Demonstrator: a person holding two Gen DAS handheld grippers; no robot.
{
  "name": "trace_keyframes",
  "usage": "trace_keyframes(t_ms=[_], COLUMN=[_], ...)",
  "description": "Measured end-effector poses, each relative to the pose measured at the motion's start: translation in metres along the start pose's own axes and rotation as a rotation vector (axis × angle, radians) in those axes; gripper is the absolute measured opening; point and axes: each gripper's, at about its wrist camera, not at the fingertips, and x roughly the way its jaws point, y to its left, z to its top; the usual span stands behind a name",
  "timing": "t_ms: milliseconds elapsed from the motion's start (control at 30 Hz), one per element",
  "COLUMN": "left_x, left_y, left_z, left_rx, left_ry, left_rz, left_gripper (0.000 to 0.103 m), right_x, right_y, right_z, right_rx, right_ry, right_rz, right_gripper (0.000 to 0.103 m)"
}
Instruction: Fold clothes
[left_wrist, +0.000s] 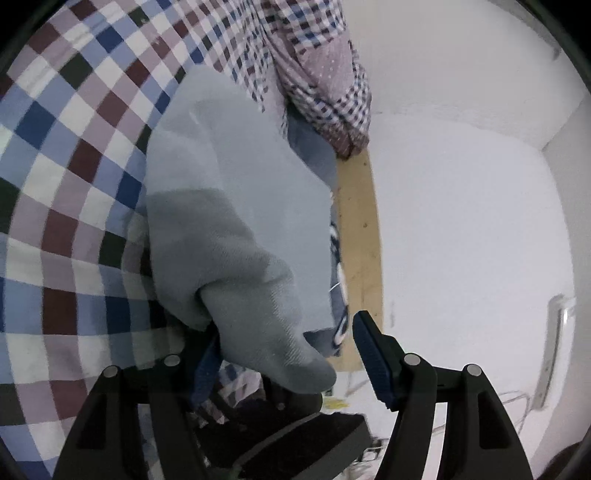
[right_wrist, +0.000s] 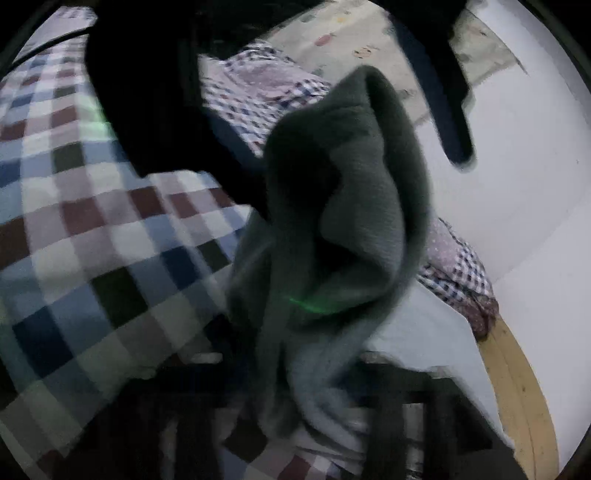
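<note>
My left hand-held gripper (left_wrist: 286, 354) is hovering spread around the grey garment (left_wrist: 236, 221) draped over the checkered bed (left_wrist: 66, 177). I cannot tell whether my right one (right_wrist: 332, 417) is pinching it.

Pale blue-grey fleece garment (left_wrist: 236, 206), soft knit texture, bunched and draped, not flat. In left wrist view it lies straight ahead of the gripper, one rounded fold drooping between the fingers. In right wrist view it (right_wrist: 347, 221) hangs in lumpy folds close ahead, looking darker grey-green, lower part trailing toward the fingers.
</note>
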Motion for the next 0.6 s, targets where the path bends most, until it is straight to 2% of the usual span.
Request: trace_keyframes(t_ms=[133,233,300,433,567,600], left_x=[-0.014,-0.024,-0.03,-0.023,0.009,0.014], left_y=[0.008,0.013,0.017,0.027,0.024,0.022], left_z=[0.004,0.008,0.01,0.005,0.006,0.005], left_rx=[-0.015,-0.027,-0.037,-0.067,-0.059,-0.048], left_ry=[-0.032,-0.055,-0.068,-0.053,-0.027,-0.026], left_rz=[0.031,0.055,0.064,-0.002,-0.03,-0.035], left_gripper=[0.072,0.083,0.085,0.085,0.085,0.077], right_x=[-0.014,-0.023,-0.028,-0.032,-0.044,-0.041], right_y=[-0.02,-0.031,-0.038,-0.04,-0.037,-0.037], right_z=[0.006,0.009,0.01,0.01,0.021,0.022], right_rx=[0.077,0.115,0.14,0.148,0.12,0.11], right_ry=[-0.042,-0.072,-0.09,-0.099,-0.11,-0.112], right_rz=[0.045,0.06,0.071,0.086,0.09,0.093], right_gripper=[0.016,0.013,0.012,0.012,0.011,0.011])
